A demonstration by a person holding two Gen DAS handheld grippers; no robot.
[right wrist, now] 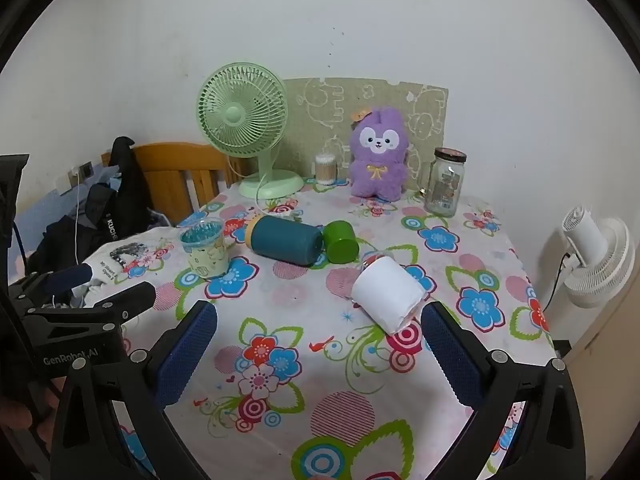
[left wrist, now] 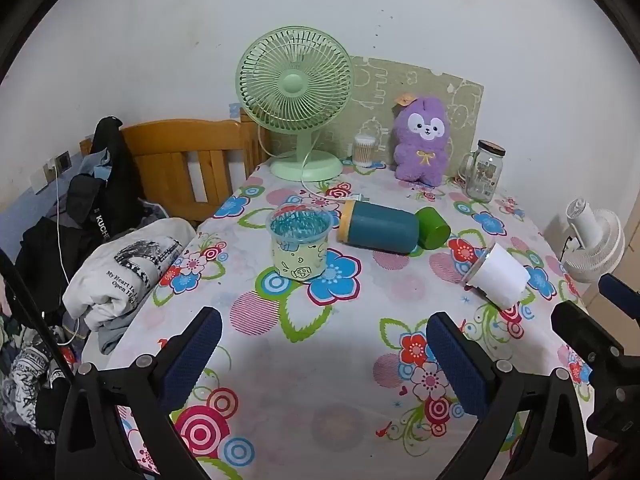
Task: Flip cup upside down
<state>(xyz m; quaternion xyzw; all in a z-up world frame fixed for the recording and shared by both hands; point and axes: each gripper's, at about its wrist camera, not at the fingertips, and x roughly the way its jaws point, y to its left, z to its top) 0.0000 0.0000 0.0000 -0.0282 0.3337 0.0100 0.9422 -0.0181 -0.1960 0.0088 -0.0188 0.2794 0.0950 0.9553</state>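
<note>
- My left gripper point(left wrist: 320, 344) hangs low over the near edge of the floral tablecloth point(left wrist: 340, 380), jaws spread wide and holding nothing.
- Furthest left of the cups stands the clear printed cup point(left wrist: 299, 246), upright, mouth up, well ahead of those jaws. I judge it to be the one to flip, since it alone stands upright.
- To do it well, I would come in level and close on its lower wall, gently, because thin plastic likely buckles.
- Just right of it lie the teal bottle point(left wrist: 378, 229) and the green cup point(left wrist: 434, 227), touching each other on their sides. I should roll my wrist away from them.
- Further right the white cup point(right wrist: 388, 294) lies on its side, near my right gripper point(right wrist: 320, 350), whose jaws are equally spread and empty.
- I would set the rim down flat before letting go.
</note>
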